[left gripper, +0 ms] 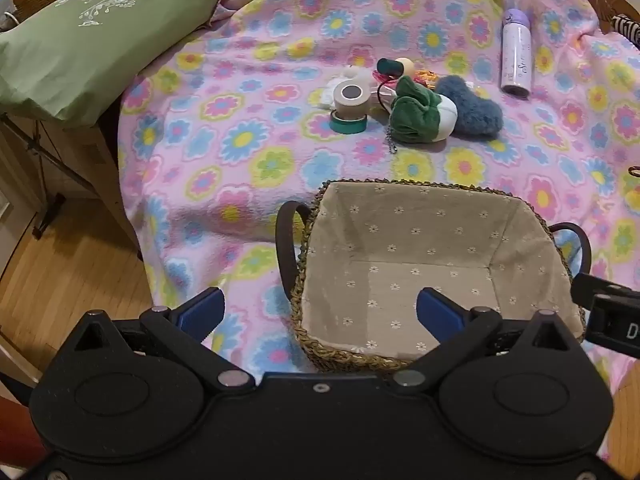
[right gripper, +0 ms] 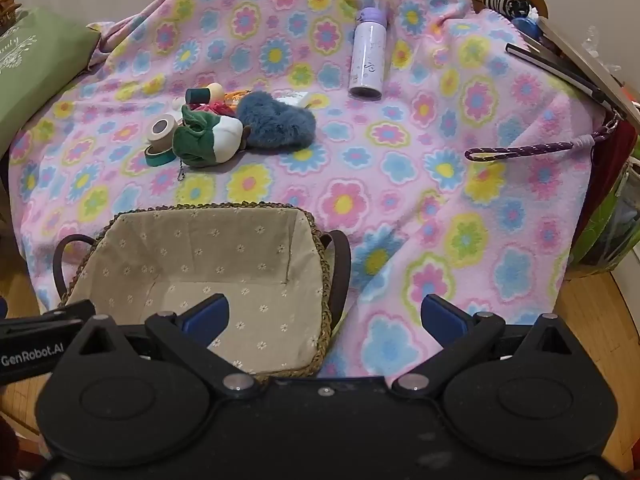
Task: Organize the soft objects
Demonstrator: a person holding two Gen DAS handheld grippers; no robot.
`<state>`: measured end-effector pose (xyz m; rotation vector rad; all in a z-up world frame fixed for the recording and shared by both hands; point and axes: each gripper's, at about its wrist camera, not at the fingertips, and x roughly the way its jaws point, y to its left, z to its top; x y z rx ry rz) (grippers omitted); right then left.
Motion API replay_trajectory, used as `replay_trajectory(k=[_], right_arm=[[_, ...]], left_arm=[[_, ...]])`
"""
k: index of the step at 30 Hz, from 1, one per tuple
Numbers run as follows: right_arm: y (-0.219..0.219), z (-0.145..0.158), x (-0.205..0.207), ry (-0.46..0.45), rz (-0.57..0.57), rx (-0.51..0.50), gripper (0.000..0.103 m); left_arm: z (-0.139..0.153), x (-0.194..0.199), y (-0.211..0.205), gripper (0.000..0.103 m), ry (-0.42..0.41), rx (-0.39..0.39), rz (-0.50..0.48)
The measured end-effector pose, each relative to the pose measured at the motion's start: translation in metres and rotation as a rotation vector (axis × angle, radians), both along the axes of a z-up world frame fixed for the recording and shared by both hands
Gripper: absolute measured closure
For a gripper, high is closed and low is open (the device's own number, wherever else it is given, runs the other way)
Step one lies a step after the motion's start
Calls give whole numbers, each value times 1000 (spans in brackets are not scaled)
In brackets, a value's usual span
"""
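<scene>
Both jaws wide apart, empty; green-white plush [right gripper: 208, 140] and blue plush [right gripper: 276, 122] lie beyond basket [right gripper: 200, 216], up-left of right gripper [right gripper: 326, 314], up-right of left gripper [left gripper: 320, 310].

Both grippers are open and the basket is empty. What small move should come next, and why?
Probably move the right gripper forward toward the blue plush. It lies nearest that side of the pile, the basket holds nothing, and the jaws stand wide and empty.

Green pillow [left gripper: 80, 36] cut off left, small items behind plush [left gripper: 420, 114] hidden
</scene>
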<state>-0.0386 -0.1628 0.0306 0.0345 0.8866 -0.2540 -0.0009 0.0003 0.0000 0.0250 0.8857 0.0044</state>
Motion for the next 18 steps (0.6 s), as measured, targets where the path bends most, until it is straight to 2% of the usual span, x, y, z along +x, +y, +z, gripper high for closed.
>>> replay_trajectory(k=[18], right_arm=[[-1,-3,2,19,-3,27,0]], left_arm=[[-1,0,-5,4,22,12,-14]])
